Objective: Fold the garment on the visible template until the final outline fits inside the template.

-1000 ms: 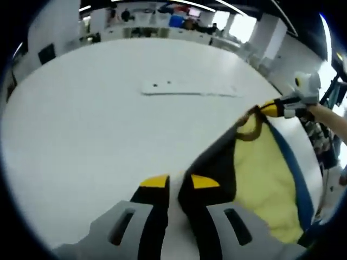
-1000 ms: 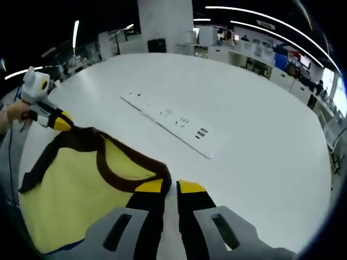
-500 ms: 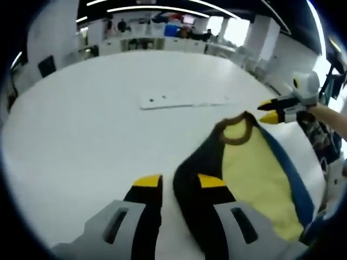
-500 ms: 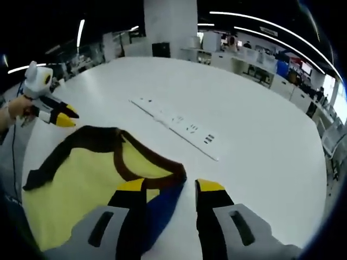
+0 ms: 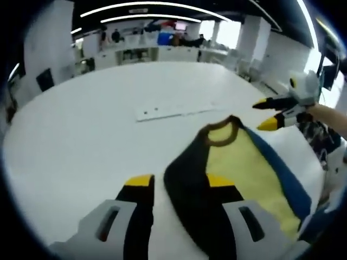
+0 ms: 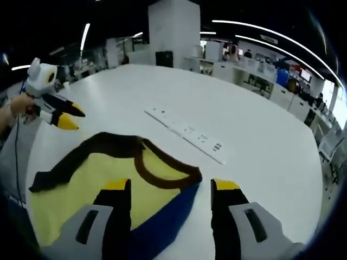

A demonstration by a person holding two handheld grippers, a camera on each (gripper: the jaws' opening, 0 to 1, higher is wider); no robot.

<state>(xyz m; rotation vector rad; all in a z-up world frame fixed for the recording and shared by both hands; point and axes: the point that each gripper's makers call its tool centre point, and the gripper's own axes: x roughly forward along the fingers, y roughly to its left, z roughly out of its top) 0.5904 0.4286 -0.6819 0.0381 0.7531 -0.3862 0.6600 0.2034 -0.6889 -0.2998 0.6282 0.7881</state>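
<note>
The garment (image 6: 108,179) is a yellow sleeveless top with dark brown trim round the neck and armholes and a blue layer showing along one edge; it lies flat on the white tabletop (image 6: 135,89), neck opening toward the middle of the tabletop. In the right gripper view it spreads just ahead of the right tool (image 6: 171,187), whose yellow-tipped jaws stand spread wide, one over the yellow cloth and one over bare tabletop, pinching nothing. In the left gripper view the same garment (image 5: 249,173) lies to the right, its brown neck loop at the far end and the blue edge running along its right side; a dark fold of it passes between the jaws of the left tool (image 5: 184,181), which are spread apart and not closed on the cloth.

Each tool also appears in the other's view: the right tool (image 5: 265,114) held in a hand at the right edge, the left tool (image 6: 70,116) at the left, both with jaws parted and clear of the garment.

Beyond the garment a long flat white strip (image 6: 187,134) with small dark marks lies on the tabletop, well apart from the cloth. Desks and ceiling lights fill the room behind
</note>
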